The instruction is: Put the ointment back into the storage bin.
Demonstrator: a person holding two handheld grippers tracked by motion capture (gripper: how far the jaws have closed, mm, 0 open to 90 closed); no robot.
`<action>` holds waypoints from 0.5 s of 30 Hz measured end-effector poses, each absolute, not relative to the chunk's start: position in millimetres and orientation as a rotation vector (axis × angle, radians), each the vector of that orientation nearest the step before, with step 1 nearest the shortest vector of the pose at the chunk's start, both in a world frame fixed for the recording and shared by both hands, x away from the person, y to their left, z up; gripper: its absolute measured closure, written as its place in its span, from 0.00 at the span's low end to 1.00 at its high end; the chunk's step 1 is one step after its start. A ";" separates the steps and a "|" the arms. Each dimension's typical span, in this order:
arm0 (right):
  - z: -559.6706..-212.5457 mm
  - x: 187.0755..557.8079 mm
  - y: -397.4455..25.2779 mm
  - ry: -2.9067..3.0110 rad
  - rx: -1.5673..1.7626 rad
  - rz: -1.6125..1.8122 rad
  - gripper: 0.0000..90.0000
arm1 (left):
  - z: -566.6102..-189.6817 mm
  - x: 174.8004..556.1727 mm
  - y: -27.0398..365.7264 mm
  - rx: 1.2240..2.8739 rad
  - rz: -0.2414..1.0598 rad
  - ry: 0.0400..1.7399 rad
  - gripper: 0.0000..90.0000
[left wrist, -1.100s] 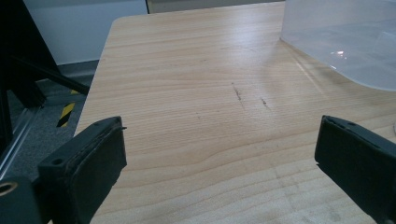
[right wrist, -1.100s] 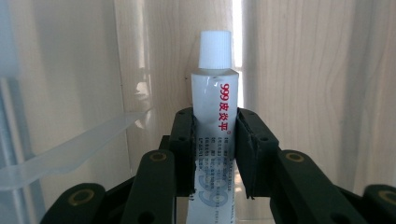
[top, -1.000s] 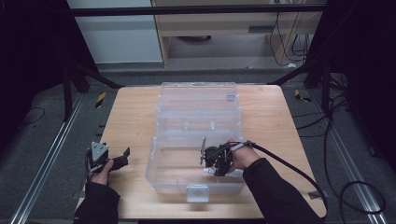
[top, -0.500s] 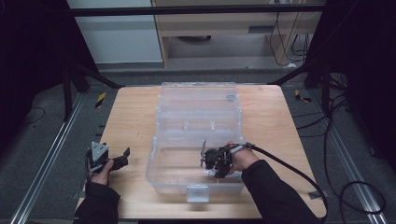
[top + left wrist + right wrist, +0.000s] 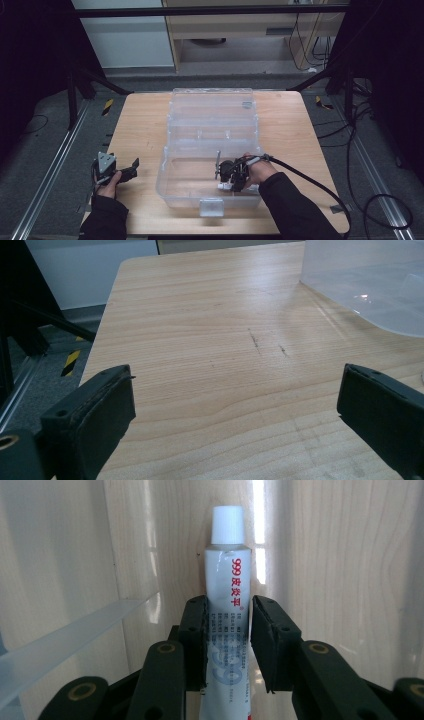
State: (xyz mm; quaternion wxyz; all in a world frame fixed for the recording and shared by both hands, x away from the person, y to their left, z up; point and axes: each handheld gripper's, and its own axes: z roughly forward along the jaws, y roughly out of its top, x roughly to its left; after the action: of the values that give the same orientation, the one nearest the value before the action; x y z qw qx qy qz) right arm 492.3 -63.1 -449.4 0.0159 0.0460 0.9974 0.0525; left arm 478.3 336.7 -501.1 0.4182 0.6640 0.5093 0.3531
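A white ointment tube [image 5: 227, 575] with red "999" print and a white cap is held between the jaws of my right gripper [image 5: 228, 615], which is shut on it. This gripper [image 5: 223, 179] is inside the front part of a clear plastic box [image 5: 164, 175], low over its floor, and a bit of the tube [image 5: 223, 186] shows beneath it. My left gripper [image 5: 131, 167] rests at the table's front left, apart from the box. Its jaws [image 5: 235, 400] stand wide open over bare wood with nothing between them.
The box's clear lid [image 5: 210, 100] lies open toward the back of the wooden table [image 5: 135, 125]. A latch [image 5: 211, 206] sits on the box's near wall. A thin divider rib [image 5: 65, 635] runs beside the tube. A black cable [image 5: 310, 182] trails from my right gripper.
My right gripper with the tube has edged slightly toward the box's near wall. The left gripper has not moved.
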 end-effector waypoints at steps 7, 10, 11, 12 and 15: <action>-445.0 492.0 -64.5 3.097 0.146 0.212 0.74 | -501.1 478.3 336.7 1.666 0.886 1.277 0.02; -438.9 490.5 -66.3 3.089 0.159 0.247 0.73 | -501.1 478.3 336.7 1.665 0.886 1.277 0.02; -437.0 490.5 -67.4 3.088 0.155 0.276 0.73 | -501.1 478.3 336.8 1.665 0.886 1.278 0.02; -434.3 489.7 -68.3 3.083 0.172 0.293 0.73 | -501.1 478.3 336.8 1.665 0.886 1.278 0.02; -426.1 489.1 -72.3 3.074 0.185 0.343 0.70 | -501.1 478.2 336.8 1.665 0.886 1.278 0.02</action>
State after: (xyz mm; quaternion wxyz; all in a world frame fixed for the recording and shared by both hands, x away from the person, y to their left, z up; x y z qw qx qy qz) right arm 489.1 -72.3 -426.1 0.0213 0.0596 0.9918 0.1108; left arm 478.2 336.8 -501.1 0.4186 0.6637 0.5094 0.3533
